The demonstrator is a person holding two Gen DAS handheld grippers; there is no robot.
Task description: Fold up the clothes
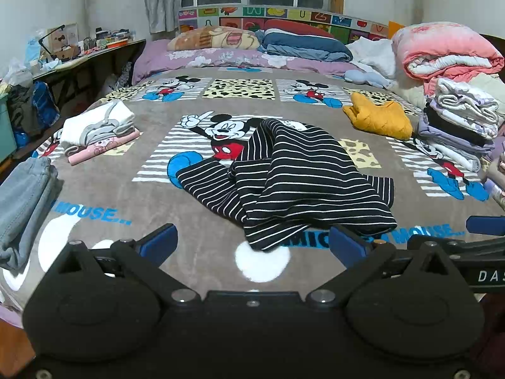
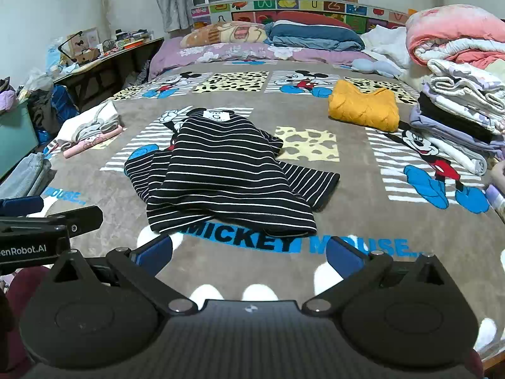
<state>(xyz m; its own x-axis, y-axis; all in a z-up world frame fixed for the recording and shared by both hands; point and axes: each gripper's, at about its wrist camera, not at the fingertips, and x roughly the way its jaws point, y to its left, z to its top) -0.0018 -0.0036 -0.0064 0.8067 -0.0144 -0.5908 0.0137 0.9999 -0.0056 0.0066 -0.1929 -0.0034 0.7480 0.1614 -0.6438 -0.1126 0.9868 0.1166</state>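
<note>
A black shirt with thin white stripes (image 1: 284, 177) lies crumpled in the middle of the grey cartoon blanket (image 1: 151, 132), its sleeves spread to both sides. In the right wrist view the same striped shirt (image 2: 227, 170) shows a white neck label at its far end. My left gripper (image 1: 252, 241) is open just short of the shirt's near hem, with nothing between its blue pads. My right gripper (image 2: 249, 252) is also open, a little before the hem over the blanket (image 2: 363, 195). Neither touches the cloth.
Folded white and pink clothes (image 1: 98, 129) and folded jeans (image 1: 22, 202) sit at the left. A yellow knit garment (image 1: 378, 117) lies at the right, beside a tall pile of folded laundry (image 1: 457, 120). Pillows and quilts (image 1: 300, 44) line the headboard. A cluttered desk (image 1: 79, 50) stands left.
</note>
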